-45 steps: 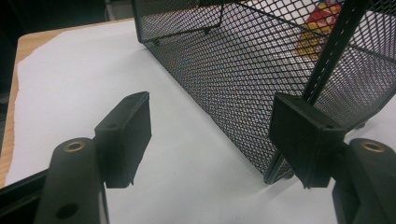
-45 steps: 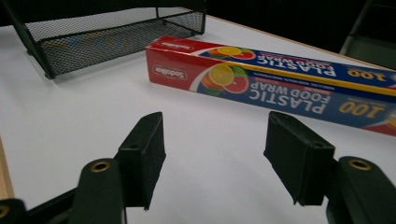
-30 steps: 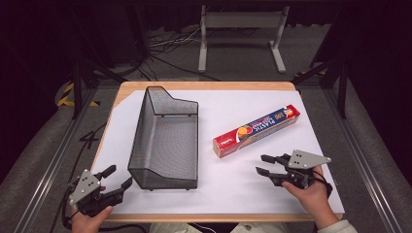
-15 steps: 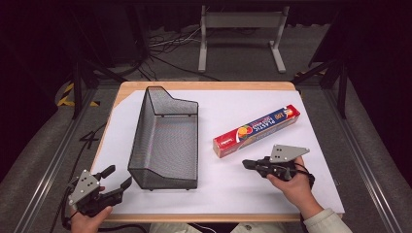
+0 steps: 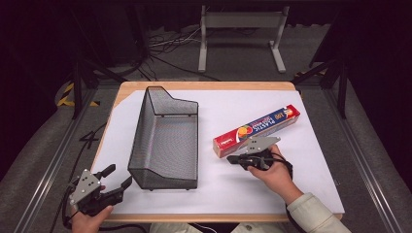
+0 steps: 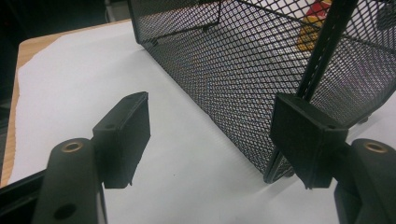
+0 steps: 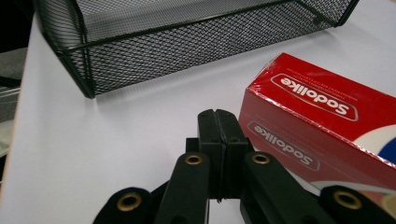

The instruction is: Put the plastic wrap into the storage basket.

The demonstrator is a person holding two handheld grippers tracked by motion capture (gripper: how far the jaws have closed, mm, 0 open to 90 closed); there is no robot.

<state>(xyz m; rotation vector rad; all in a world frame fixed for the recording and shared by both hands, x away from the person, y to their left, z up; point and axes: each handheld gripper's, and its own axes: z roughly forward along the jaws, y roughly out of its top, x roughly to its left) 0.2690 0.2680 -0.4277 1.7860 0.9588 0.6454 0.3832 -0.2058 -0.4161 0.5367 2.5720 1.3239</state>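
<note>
Approach step: right hand-held gripper [image 5: 235,158], jaws together, beside wrap box [image 5: 257,130]; must open first. Left hand-held gripper [image 5: 118,180] apart, idle near wire basket [image 5: 165,141].

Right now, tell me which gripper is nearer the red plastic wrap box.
Right. The right gripper sits shut beside the plastic wrap box at its near end; the left gripper is open past the mesh basket, near the table's front left corner.

Long red box of plastic wrap [image 5: 256,131], flat on the white sheet, lying diagonally, its far end orange; white "Sodolike" lettering shows on its near end [image 7: 317,116]. That end sits just beside the closed fingers [image 7: 217,140] of the right gripper [image 5: 236,158], on their right in the right gripper view, close but contact unclear.
</note>
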